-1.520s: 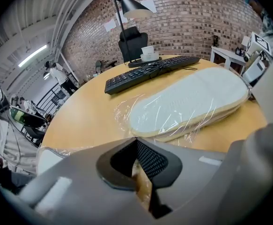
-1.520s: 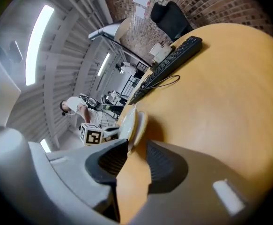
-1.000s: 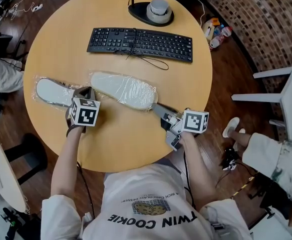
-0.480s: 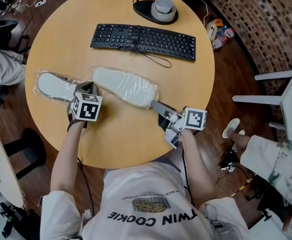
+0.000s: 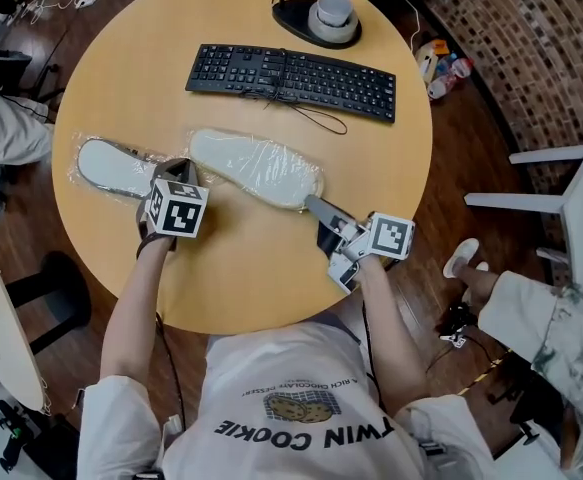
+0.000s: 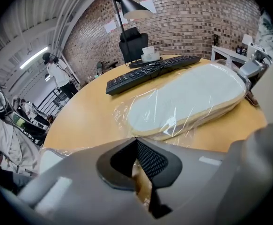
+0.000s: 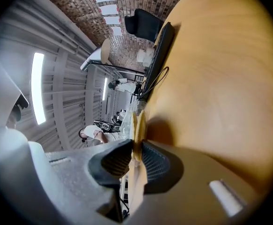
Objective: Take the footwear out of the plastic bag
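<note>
Two pale slippers lie on the round wooden table (image 5: 241,278), each in clear plastic. The larger wrapped slipper (image 5: 256,168) (image 6: 188,95) lies across the middle, and the other one (image 5: 109,166) lies at the left. My right gripper (image 5: 311,204) (image 7: 136,149) is shut on the larger slipper's near end, with thin tan sole edges pinched between its pads. My left gripper (image 5: 174,168) (image 6: 136,142) sits between the two slippers. Its jaws are closed on crinkled film of the plastic bag (image 6: 127,121) at the larger slipper's other end.
A black keyboard (image 5: 291,78) with a looped cable lies at the table's far side, with a lamp base (image 5: 321,20) beyond it. A white stool (image 5: 571,193) and another person's sleeve (image 5: 551,338) are off the table's right edge.
Almost nothing has changed. The view has shifted slightly, and both grippers keep their holds at the two ends of the larger slipper.
</note>
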Demonstrator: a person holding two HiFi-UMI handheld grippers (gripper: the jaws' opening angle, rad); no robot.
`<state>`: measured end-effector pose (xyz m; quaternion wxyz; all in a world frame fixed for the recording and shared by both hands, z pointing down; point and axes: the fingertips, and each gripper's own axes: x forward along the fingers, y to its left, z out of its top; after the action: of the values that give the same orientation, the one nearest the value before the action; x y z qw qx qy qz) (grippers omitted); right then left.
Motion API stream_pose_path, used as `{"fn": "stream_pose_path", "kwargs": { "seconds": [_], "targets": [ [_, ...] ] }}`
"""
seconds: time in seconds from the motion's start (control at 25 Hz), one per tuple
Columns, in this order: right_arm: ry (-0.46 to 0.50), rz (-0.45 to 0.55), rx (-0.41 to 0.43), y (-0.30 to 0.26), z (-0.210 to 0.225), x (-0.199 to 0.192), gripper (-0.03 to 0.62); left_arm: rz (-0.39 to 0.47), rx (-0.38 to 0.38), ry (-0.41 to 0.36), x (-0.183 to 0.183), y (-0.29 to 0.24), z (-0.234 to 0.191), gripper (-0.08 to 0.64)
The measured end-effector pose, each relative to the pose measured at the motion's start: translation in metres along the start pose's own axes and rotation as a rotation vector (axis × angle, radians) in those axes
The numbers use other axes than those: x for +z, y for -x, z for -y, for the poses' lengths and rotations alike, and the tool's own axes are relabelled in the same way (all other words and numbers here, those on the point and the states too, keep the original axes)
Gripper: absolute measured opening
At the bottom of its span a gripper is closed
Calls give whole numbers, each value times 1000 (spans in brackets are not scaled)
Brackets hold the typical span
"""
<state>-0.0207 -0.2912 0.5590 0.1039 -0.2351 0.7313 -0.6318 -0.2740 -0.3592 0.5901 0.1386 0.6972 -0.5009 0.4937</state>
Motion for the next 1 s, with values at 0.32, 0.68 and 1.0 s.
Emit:
{"fn": "stream_pose_path", "kwargs": {
  "seconds": [0.32,0.68,1.0],
  "targets": [
    [-8,11,-4,41,6,-10,65,0,20,6,1,-2,-3,0],
    [-26,34,-7,87,10,-21,64,4,36,17,3,-2,-2,0],
    [-42,93,-24,141,17,-24,63,17,58,32,2,0,-3,0]
  ]
}}
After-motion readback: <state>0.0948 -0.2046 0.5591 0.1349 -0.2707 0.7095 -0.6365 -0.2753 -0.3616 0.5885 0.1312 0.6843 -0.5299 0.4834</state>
